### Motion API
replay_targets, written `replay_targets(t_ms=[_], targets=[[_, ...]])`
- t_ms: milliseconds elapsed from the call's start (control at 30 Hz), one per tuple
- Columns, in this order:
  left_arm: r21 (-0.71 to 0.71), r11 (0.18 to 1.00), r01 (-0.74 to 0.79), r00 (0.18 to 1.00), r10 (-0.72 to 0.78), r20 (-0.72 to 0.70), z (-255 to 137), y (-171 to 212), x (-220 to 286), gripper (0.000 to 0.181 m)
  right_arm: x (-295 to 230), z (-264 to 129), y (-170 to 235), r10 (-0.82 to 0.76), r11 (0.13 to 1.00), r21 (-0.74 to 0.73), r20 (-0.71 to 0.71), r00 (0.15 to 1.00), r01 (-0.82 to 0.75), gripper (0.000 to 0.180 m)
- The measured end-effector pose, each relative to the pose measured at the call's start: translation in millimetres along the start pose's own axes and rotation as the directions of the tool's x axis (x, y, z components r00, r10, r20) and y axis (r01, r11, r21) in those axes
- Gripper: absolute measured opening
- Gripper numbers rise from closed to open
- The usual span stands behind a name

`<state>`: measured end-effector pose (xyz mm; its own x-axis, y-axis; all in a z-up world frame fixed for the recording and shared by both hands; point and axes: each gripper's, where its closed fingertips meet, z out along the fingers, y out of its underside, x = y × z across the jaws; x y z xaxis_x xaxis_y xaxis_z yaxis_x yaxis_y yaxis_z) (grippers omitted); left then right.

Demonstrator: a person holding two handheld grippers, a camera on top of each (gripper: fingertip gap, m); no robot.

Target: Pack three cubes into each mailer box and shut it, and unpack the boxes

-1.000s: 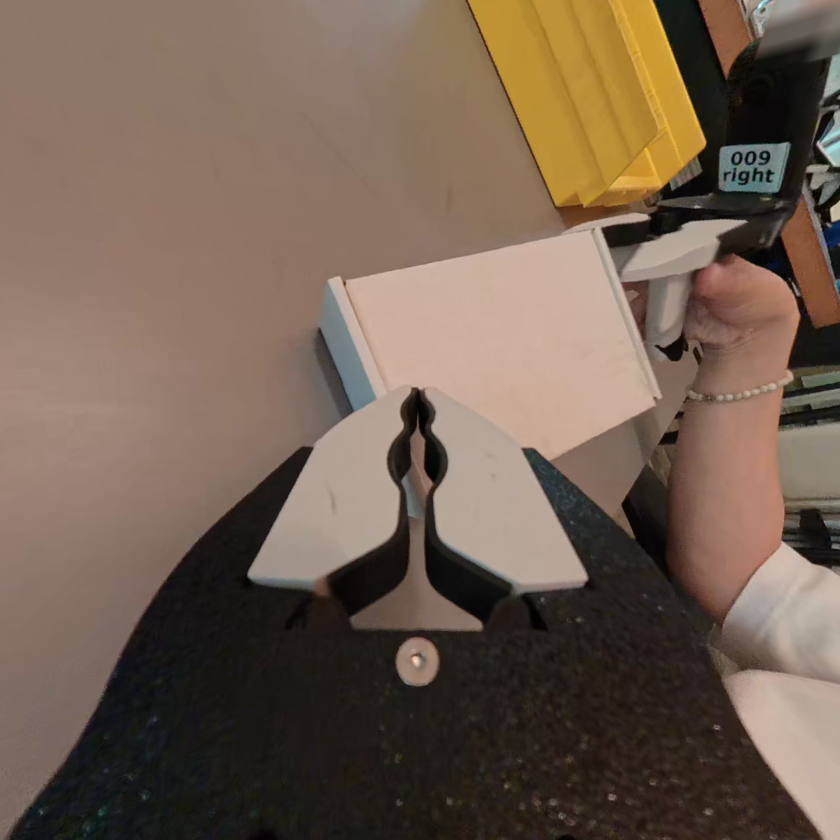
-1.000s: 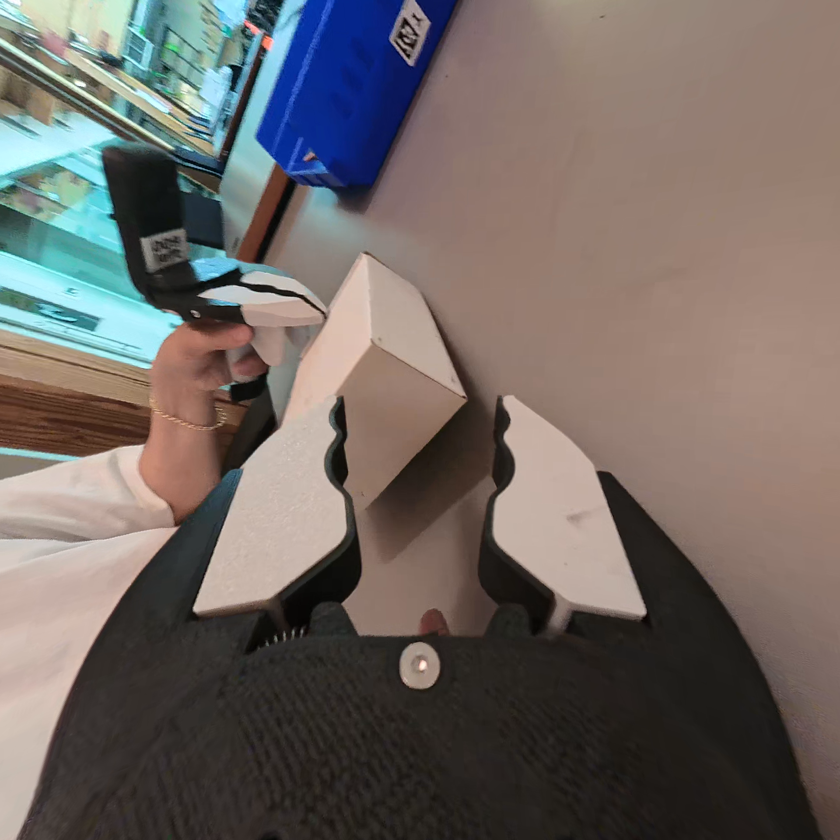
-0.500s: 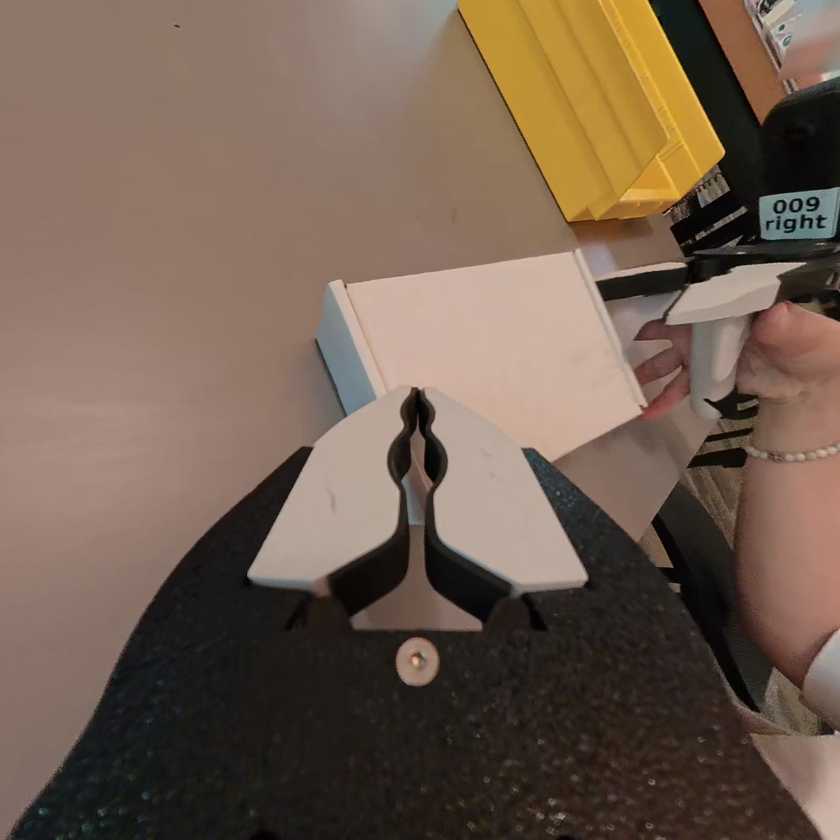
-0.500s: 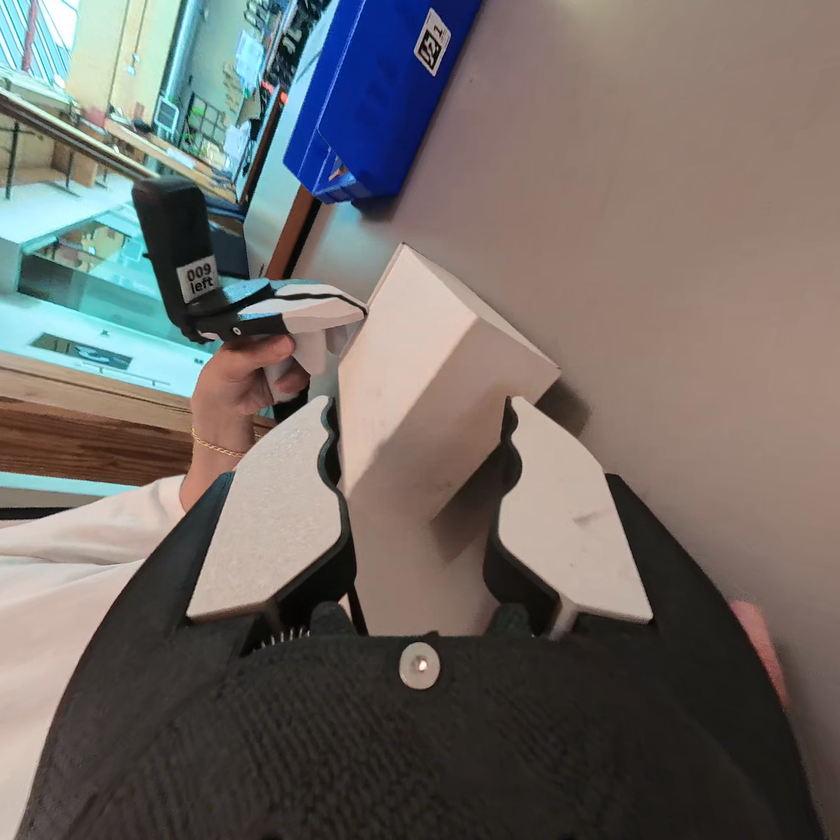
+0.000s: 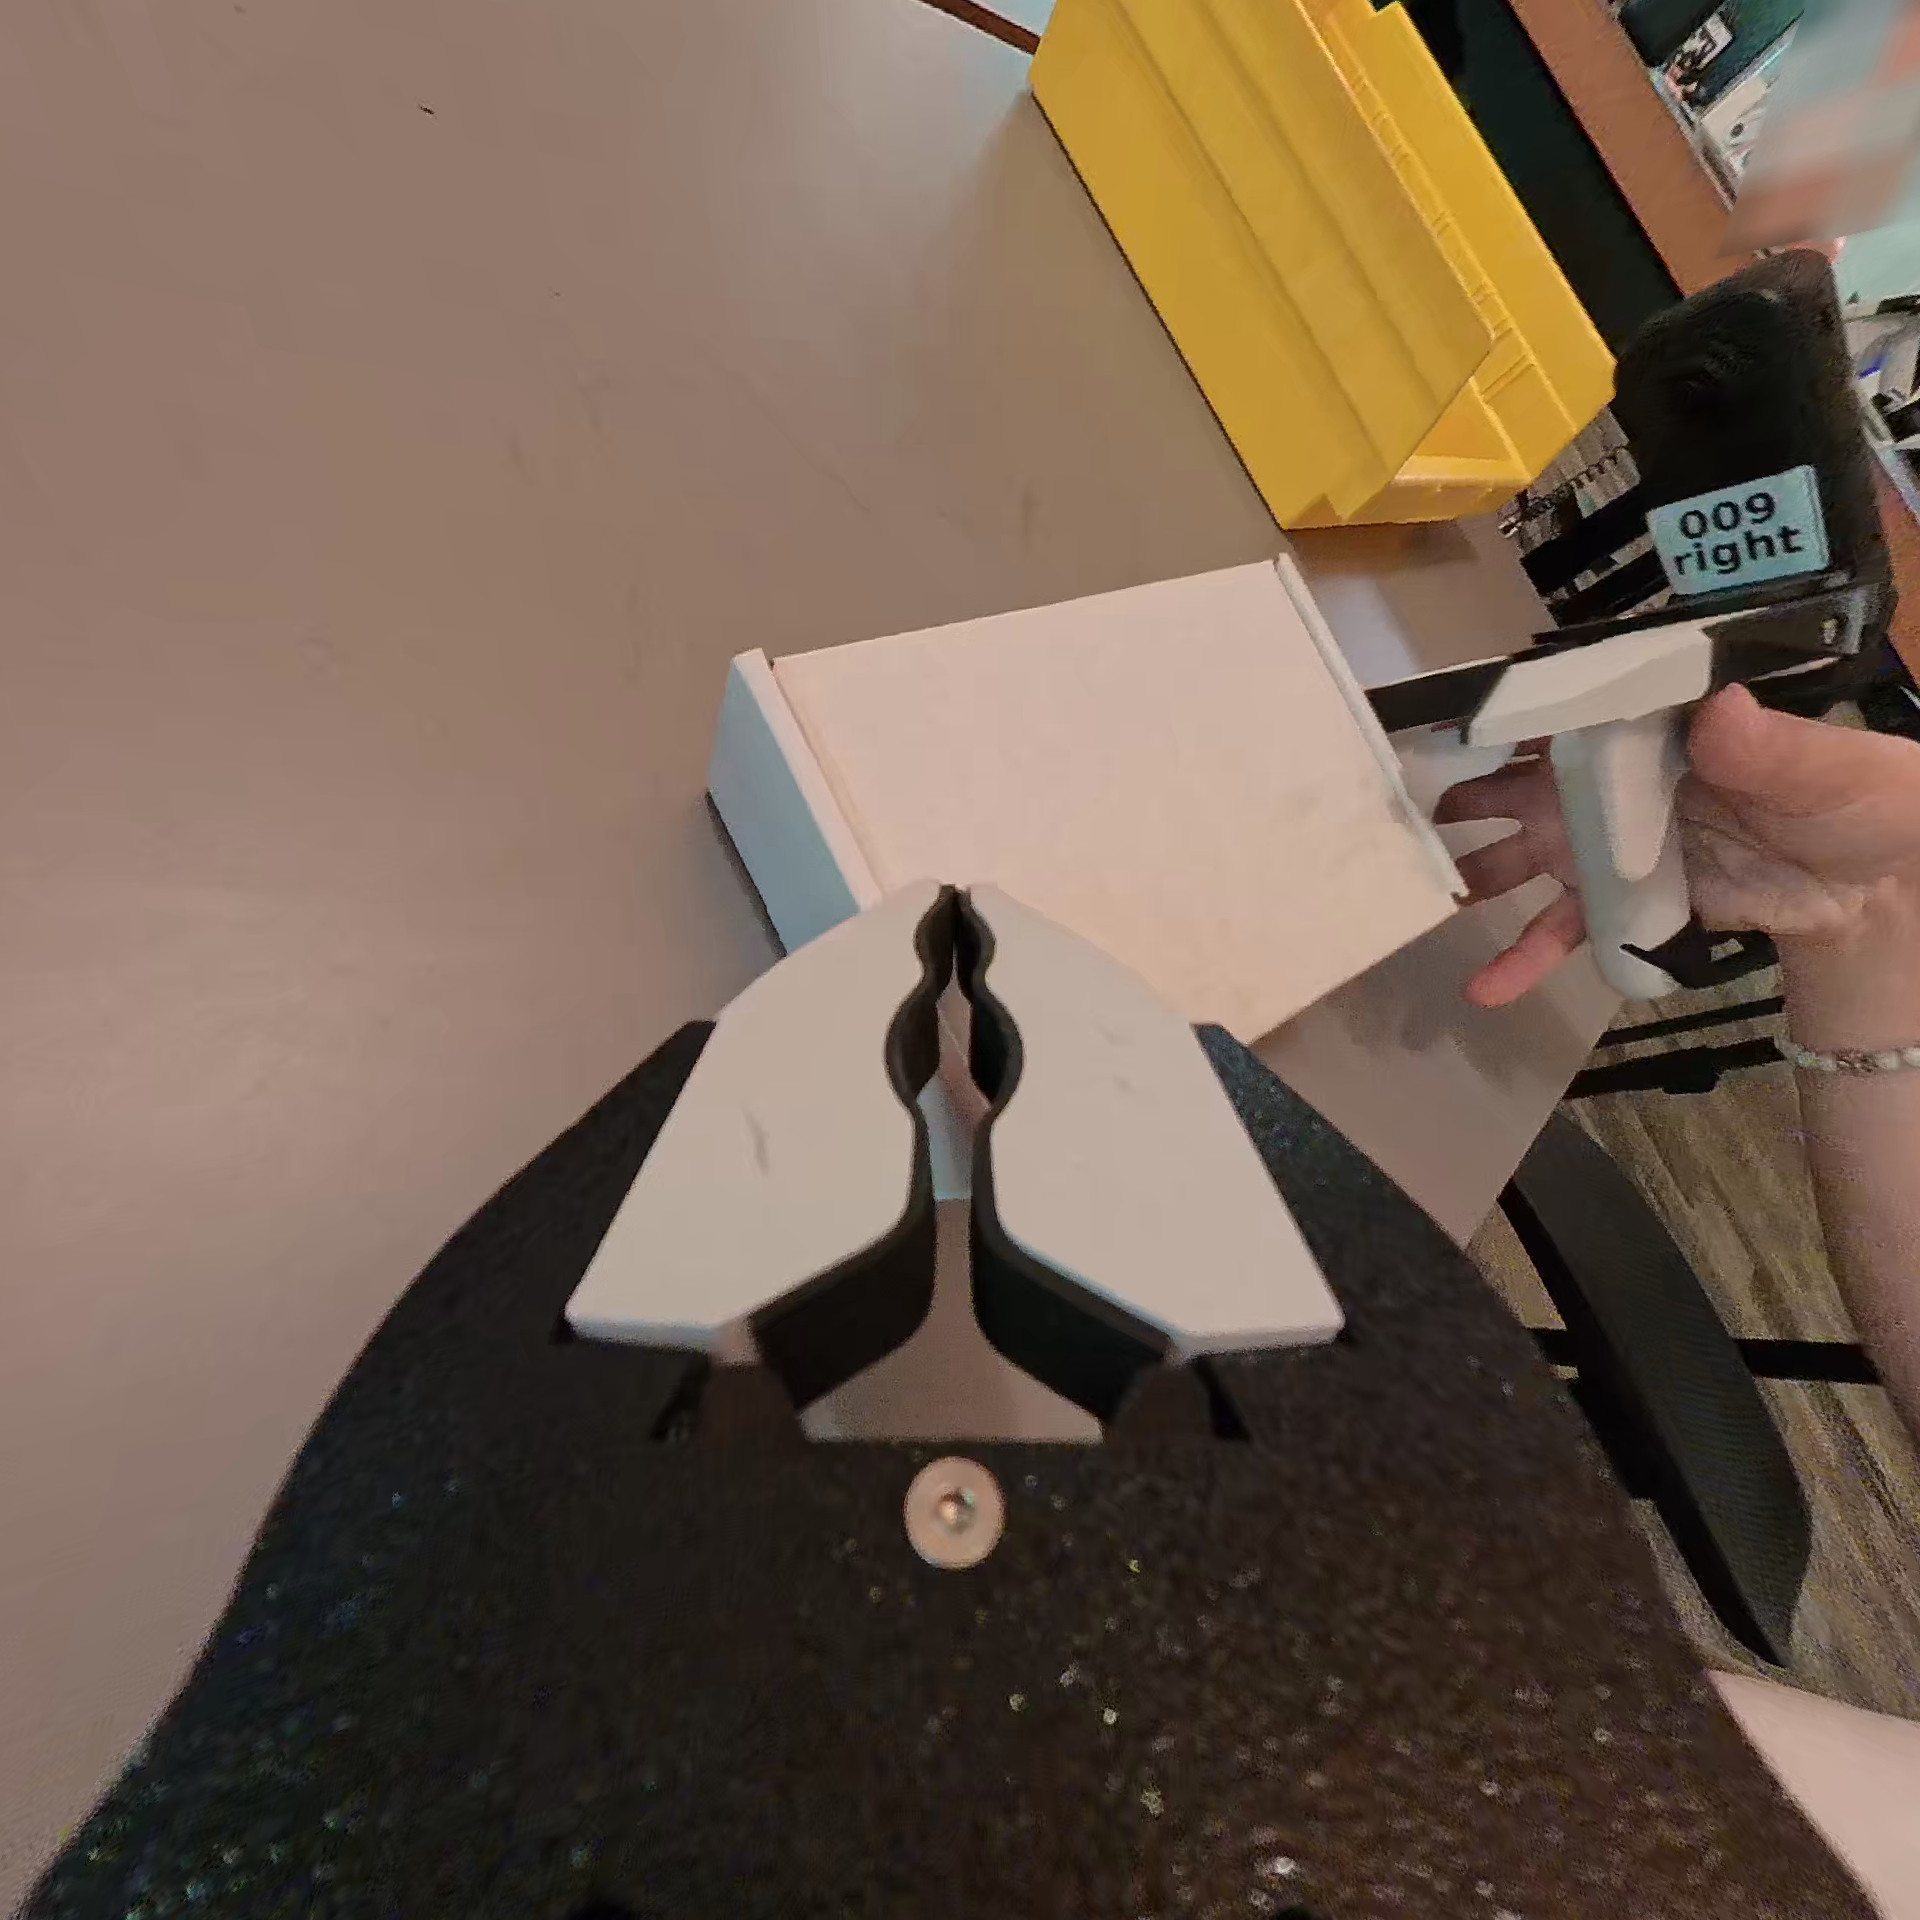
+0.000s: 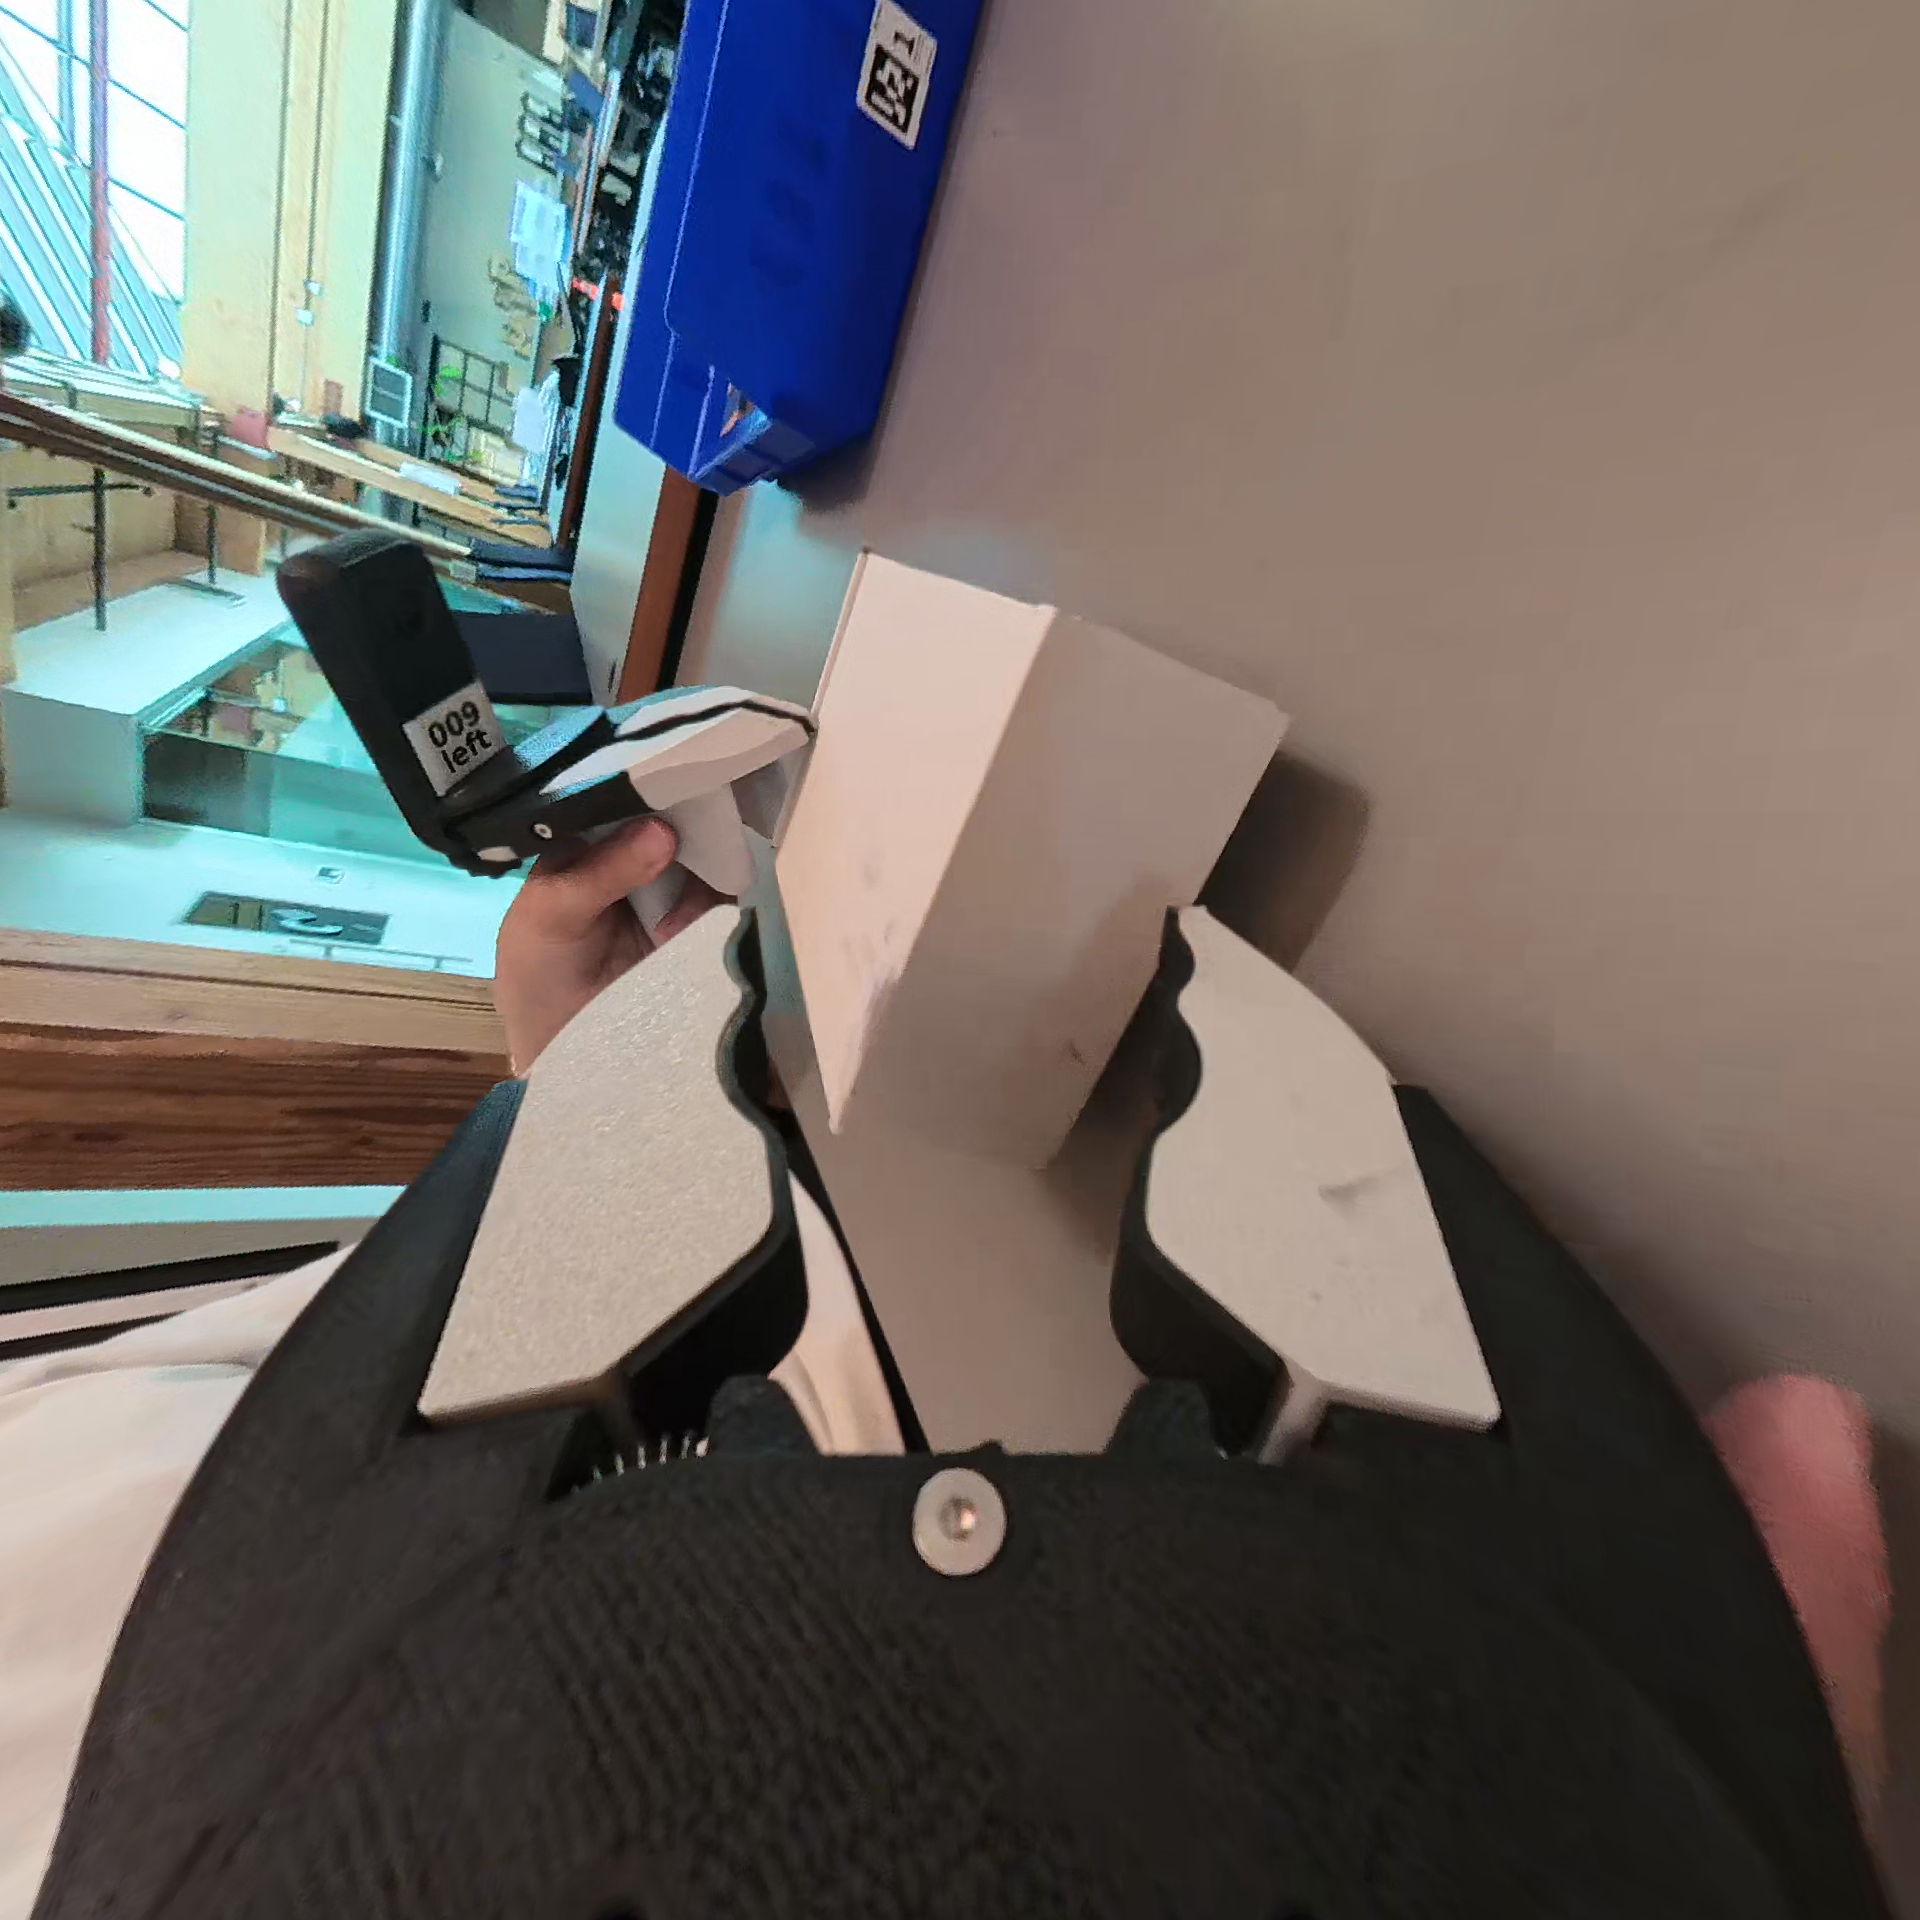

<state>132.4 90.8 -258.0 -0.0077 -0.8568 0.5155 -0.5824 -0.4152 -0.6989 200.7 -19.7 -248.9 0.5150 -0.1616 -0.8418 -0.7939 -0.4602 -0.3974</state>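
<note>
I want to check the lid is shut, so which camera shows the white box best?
The left wrist view: the white box shows its whole flat top, closed, with the left gripper shut at its near edge. The right wrist view shows only one corner and two sides of the box, between the open right gripper's fingers.

Ahead of my left gripper (image 5: 954, 904) the mailer box (image 5: 1101, 790) looks like matt white card, faintly scuffed. Fingers (image 5: 790, 1122): matt pale plastic; housing: rough, speckled black. Tabletop (image 5: 416, 520) smooth, matt. Yellow bin (image 5: 1320, 260) beyond: glossy plastic.
</note>
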Motion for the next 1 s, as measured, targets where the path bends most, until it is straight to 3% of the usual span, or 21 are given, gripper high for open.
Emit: replay_targets(t_ms=[133, 467, 667, 767, 833, 900, 1000], targets=[[0.011, 1.000, 0.006, 1.000, -0.005, -0.009, -2.1, 0.6, -1.8, 0.000, 8.2, 13.3, 6.4, -0.017, 0.995, -0.095, -0.065, 0.998, 0.011, 0.074], [0.054, 0.998, 0.013, 0.998, -0.010, -0.066, -5.1, -0.2, -5.3, 0.000, -6.2, 45.1, 14.7, 0.071, 0.973, -0.222, 0.059, 0.996, -0.056, 0.080], [0.109, 0.983, -0.150, 0.982, 0.161, -0.101, -6.1, 0.5, -3.6, 0.000, -3.8, 47.2, 8.7, 0.104, 0.976, -0.201, 0.096, 0.990, -0.083, 0.077], [0.251, 0.940, -0.231, 0.945, 0.278, -0.171, -21.1, -13.2, 16.2, 0.000, -14.5, 42.8, 3.5, 0.148, 0.978, -0.173, 0.189, 0.971, -0.116, 0.077], [0.385, 0.867, -0.316, 0.897, 0.405, -0.179, -41.3, -29.3, 33.8, 0.021, -27.9, 35.3, -3.1, 0.169, 0.979, -0.154, 0.279, 0.945, -0.130, 0.076], [0.443, 0.770, -0.459, 0.833, 0.546, -0.086, -57.9, -40.6, 41.5, 0.049, -31.1, 27.6, -7.8, 0.157, 0.983, -0.140, 0.292, 0.943, -0.120, 0.076], [0.366, 0.546, -0.753, 0.611, 0.788, 0.082, -68.1, -35.7, 45.2, 0.091, -40.3, 11.9, -14.7, 0.167, 0.982, -0.138, 0.345, 0.924, -0.126, 0.076]])
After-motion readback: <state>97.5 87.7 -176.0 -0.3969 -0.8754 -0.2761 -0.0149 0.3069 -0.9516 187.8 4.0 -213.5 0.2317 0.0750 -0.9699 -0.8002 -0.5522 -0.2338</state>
